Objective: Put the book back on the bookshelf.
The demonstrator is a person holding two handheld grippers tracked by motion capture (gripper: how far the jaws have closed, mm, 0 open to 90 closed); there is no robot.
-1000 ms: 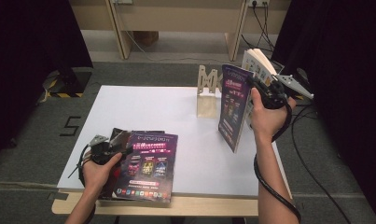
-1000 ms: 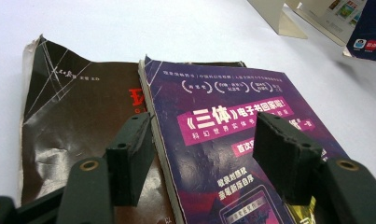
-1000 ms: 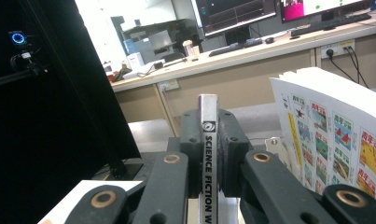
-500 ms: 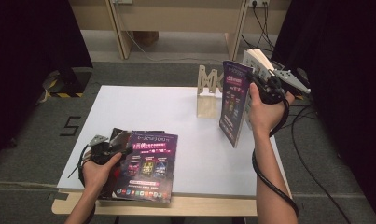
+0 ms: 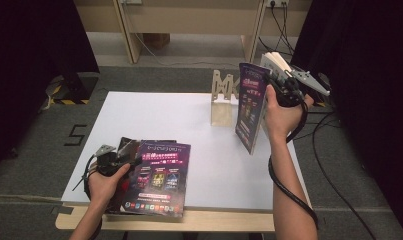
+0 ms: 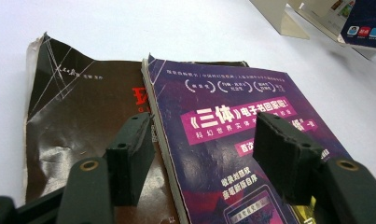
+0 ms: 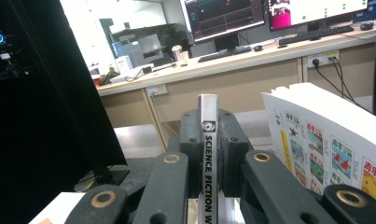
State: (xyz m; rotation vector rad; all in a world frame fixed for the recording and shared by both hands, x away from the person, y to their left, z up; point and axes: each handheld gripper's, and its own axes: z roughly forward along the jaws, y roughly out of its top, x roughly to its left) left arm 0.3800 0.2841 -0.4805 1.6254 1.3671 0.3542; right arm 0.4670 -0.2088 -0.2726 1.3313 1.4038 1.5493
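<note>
Right gripper view shows the right tongs [image 7: 209, 154] clamped on a magazine's spine [image 7: 208, 140]; left tongs [image 6: 209, 158] gape apart.

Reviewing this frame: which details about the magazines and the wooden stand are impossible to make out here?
- Held magazine: the right tongs sit shut on its spine; in the right gripper view the spine lettering runs off the bottom edge.
- Purple magazine: its lower cover is hidden behind the left tongs in the left gripper view.
- Dark magazine: its red title is covered by the purple one.
- Wooden stand: its slots are too small to count in the high view.
</note>
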